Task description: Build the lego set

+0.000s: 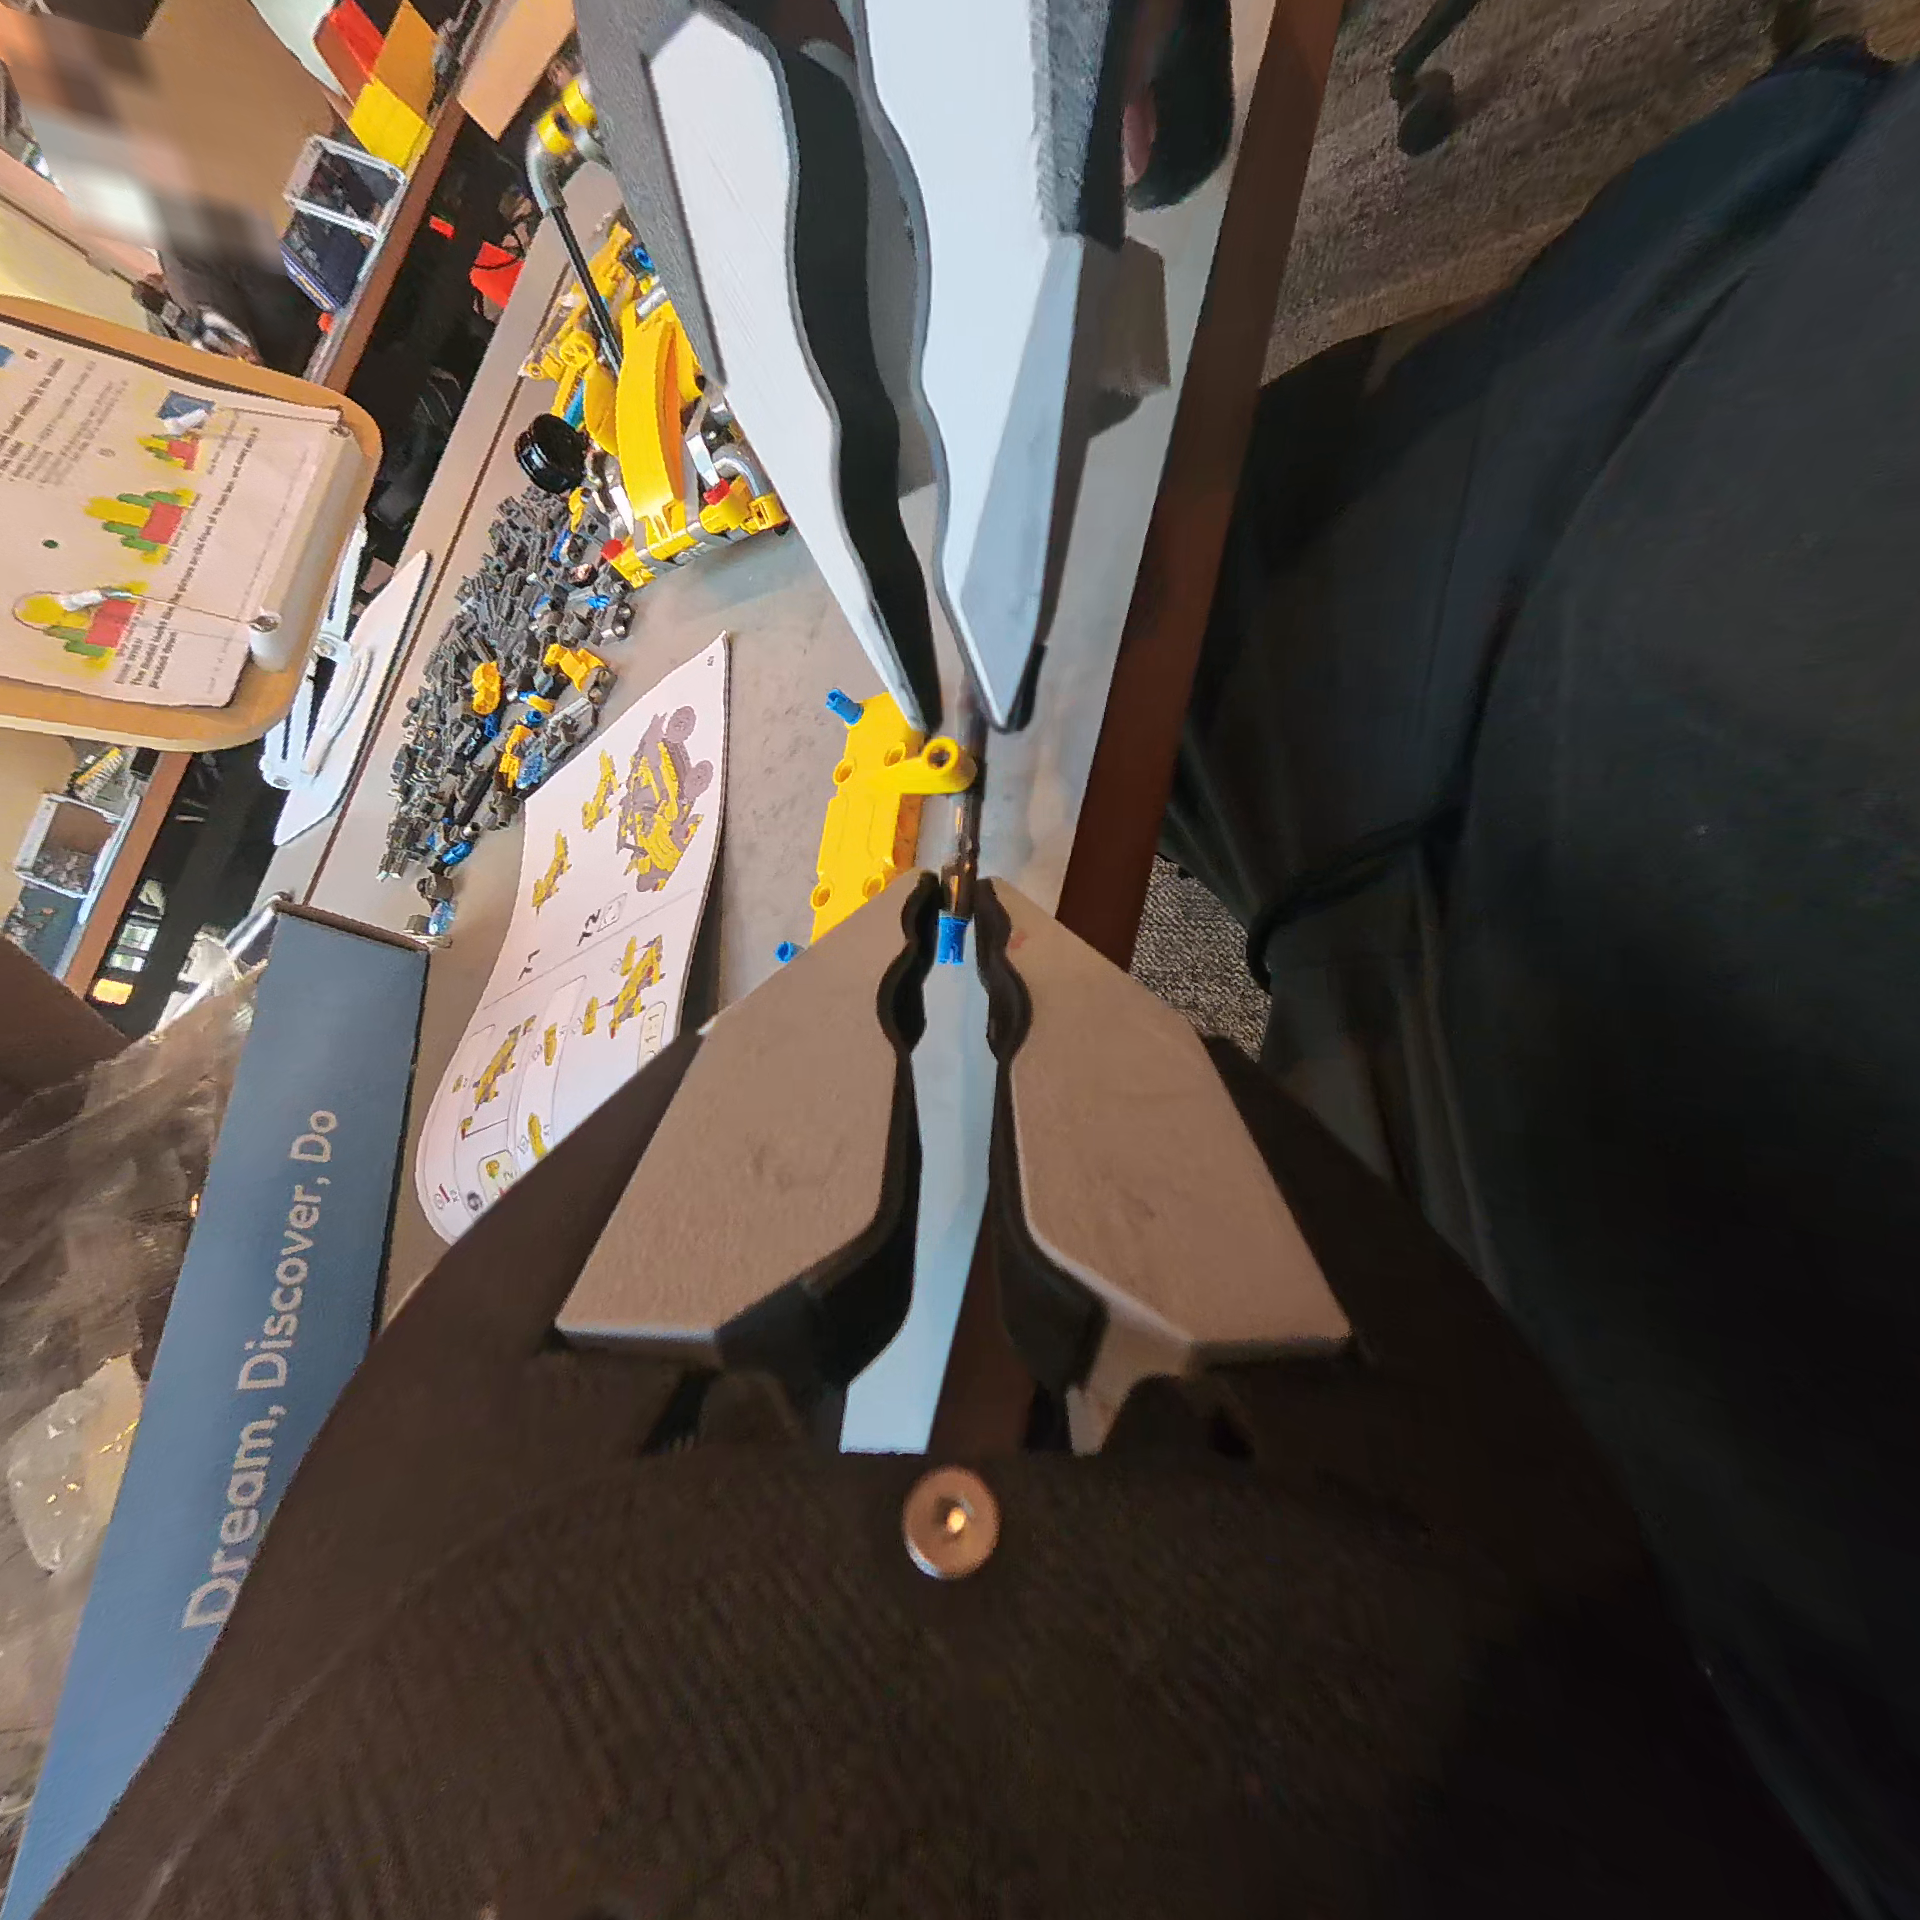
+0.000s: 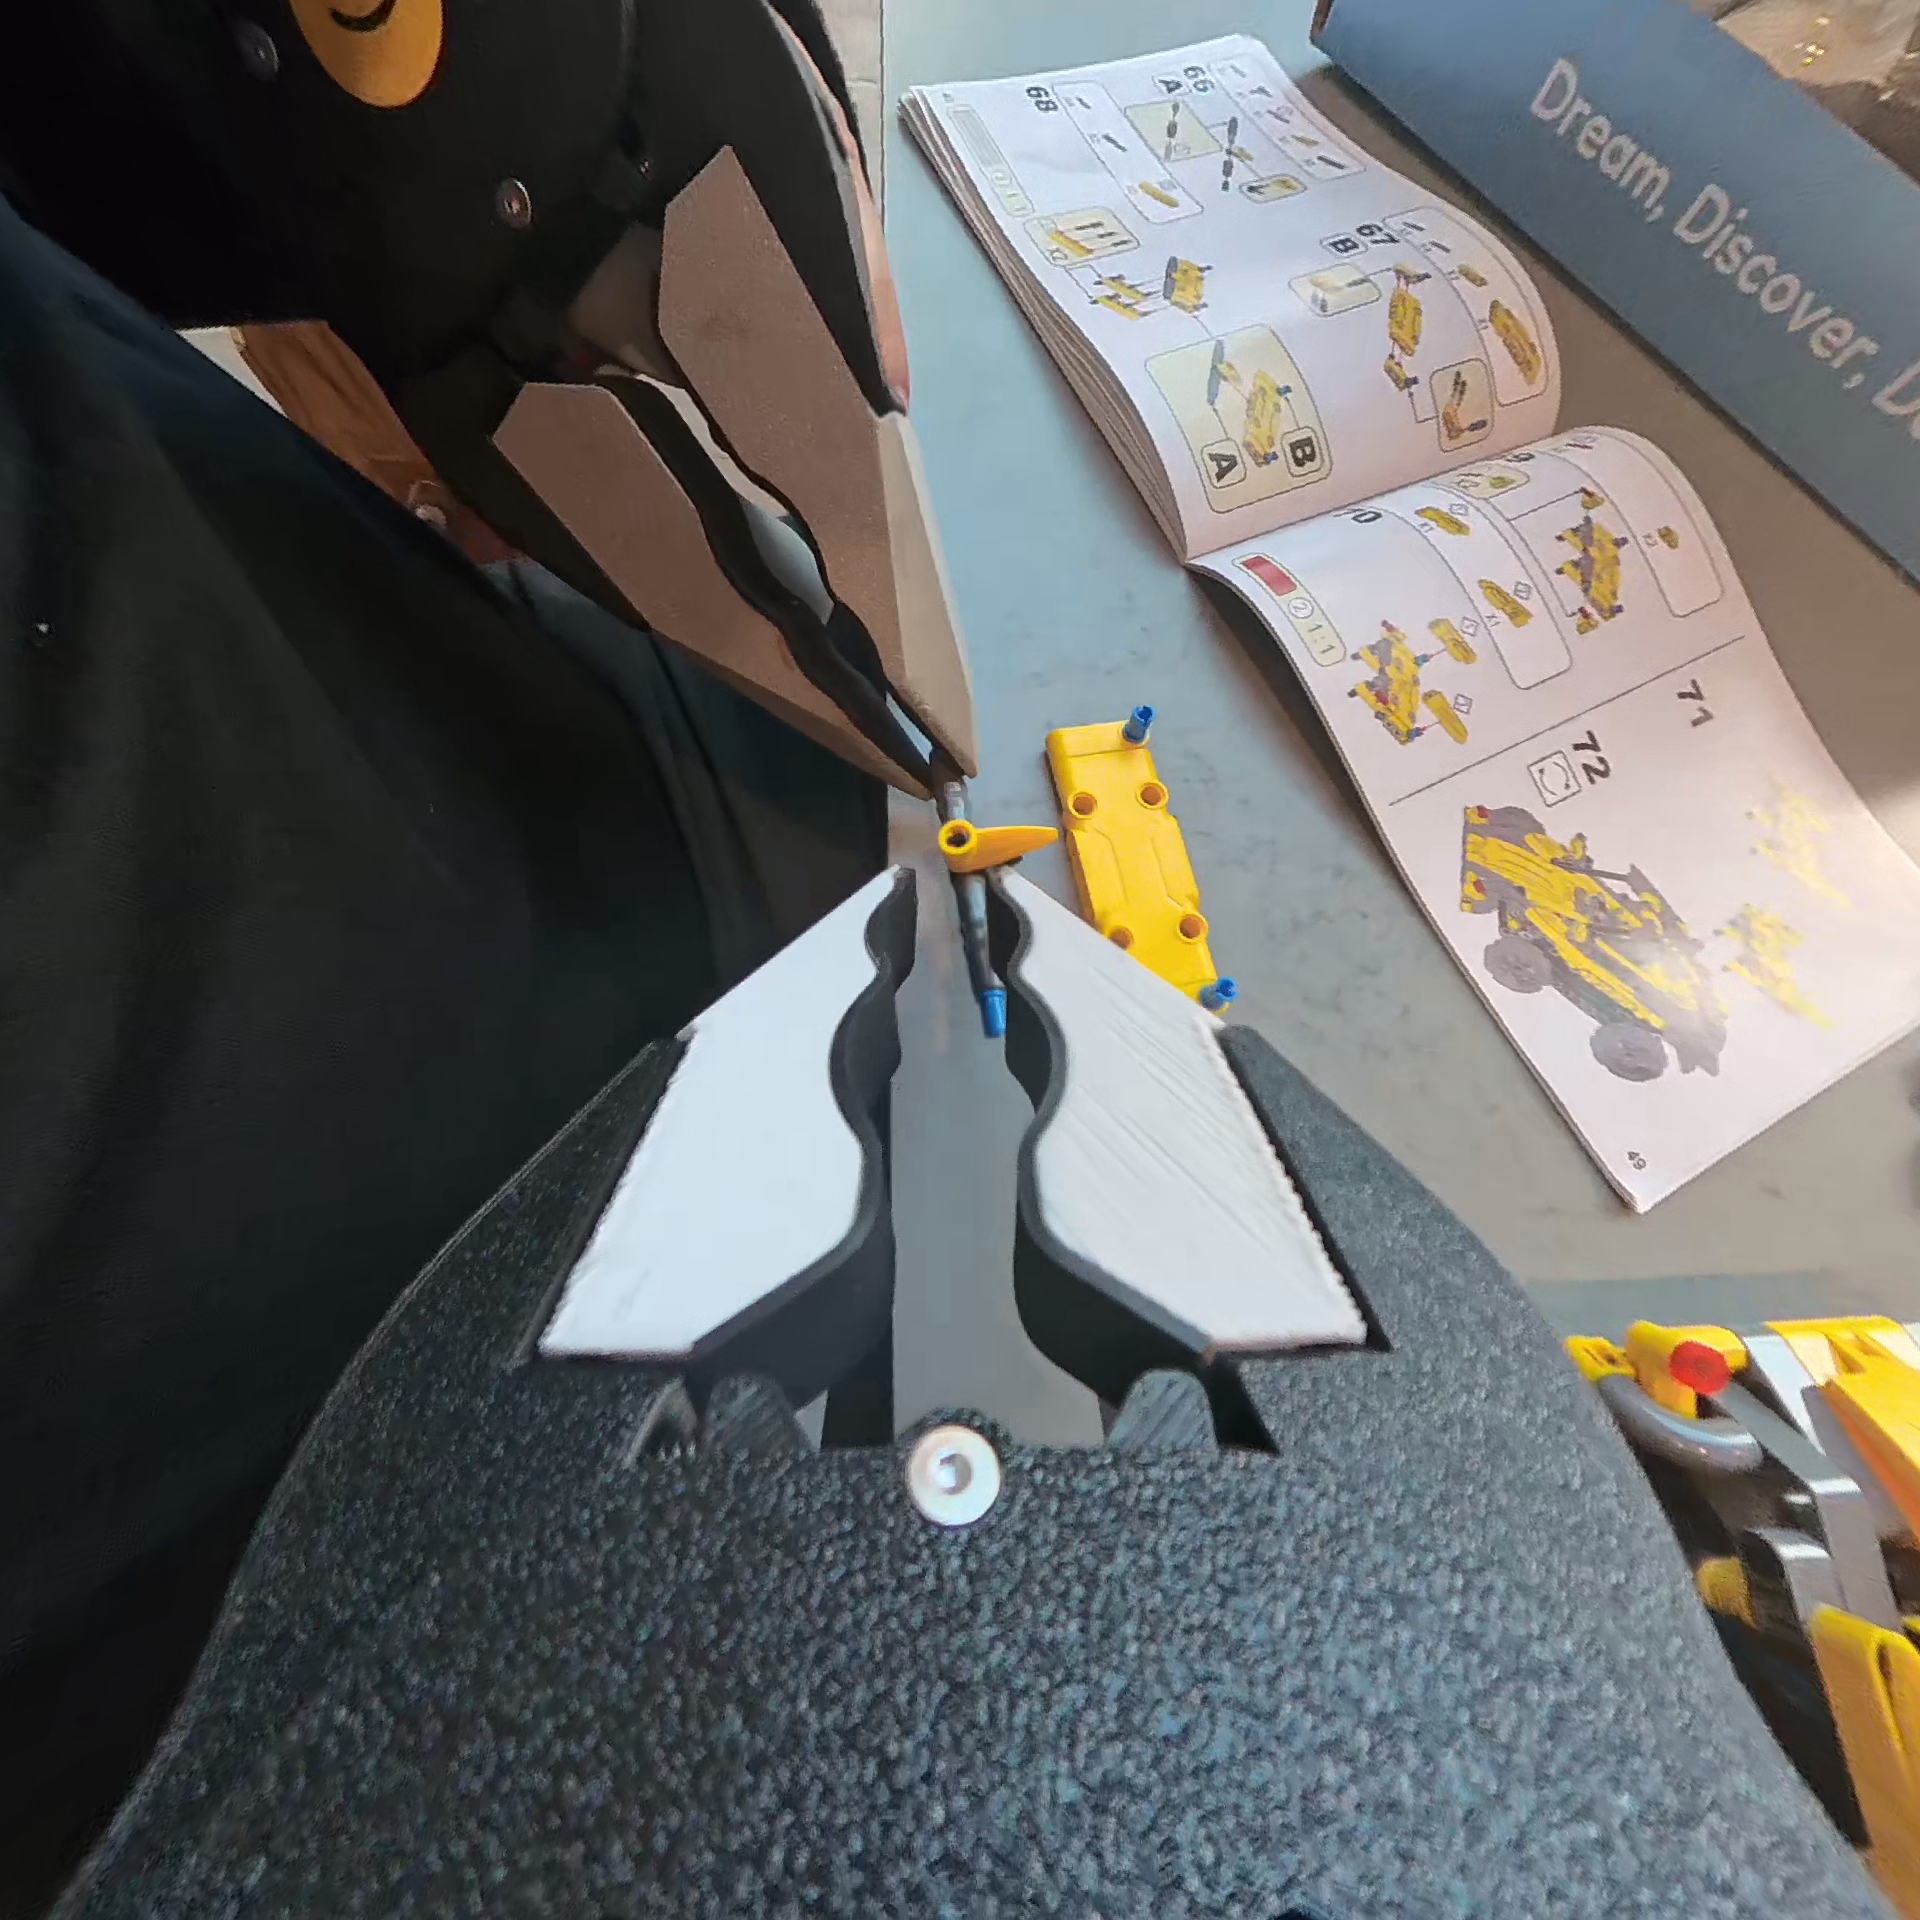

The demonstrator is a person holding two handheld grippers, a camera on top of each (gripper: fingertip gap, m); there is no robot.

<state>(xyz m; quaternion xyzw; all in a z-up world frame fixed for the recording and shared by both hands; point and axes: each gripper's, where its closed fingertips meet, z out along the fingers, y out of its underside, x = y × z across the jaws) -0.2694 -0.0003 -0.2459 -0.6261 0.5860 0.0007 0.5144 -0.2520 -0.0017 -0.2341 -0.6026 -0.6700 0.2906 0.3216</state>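
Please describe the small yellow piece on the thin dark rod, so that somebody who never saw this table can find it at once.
Find the open instruction booklet on the grey table; beside it lies a flat yellow panel. Next to that, left gripper and right gripper hold a thin dark rod. The small yellow piece sits on it: one hole, pointed tip, unlike the many-holed panel.

A: What colour is the flat block (image 2: 1132,862)?

B: Yellow, with round holes and little blue pegs at its ends. The table (image 2: 1299,935) under it is grey.

A: And just beside the block?

B: A dark grey stick (image 2: 975,925) with a blue tip, and a small yellow piece (image 2: 992,842) on it.

A: And the grippers?

B: The right gripper (image 2: 951,883) is light grey with black edges. The left gripper (image 1: 951,899) is grey and black too.

A: The booklet (image 2: 1455,582) past the block?

B: White pages with yellow car pictures.
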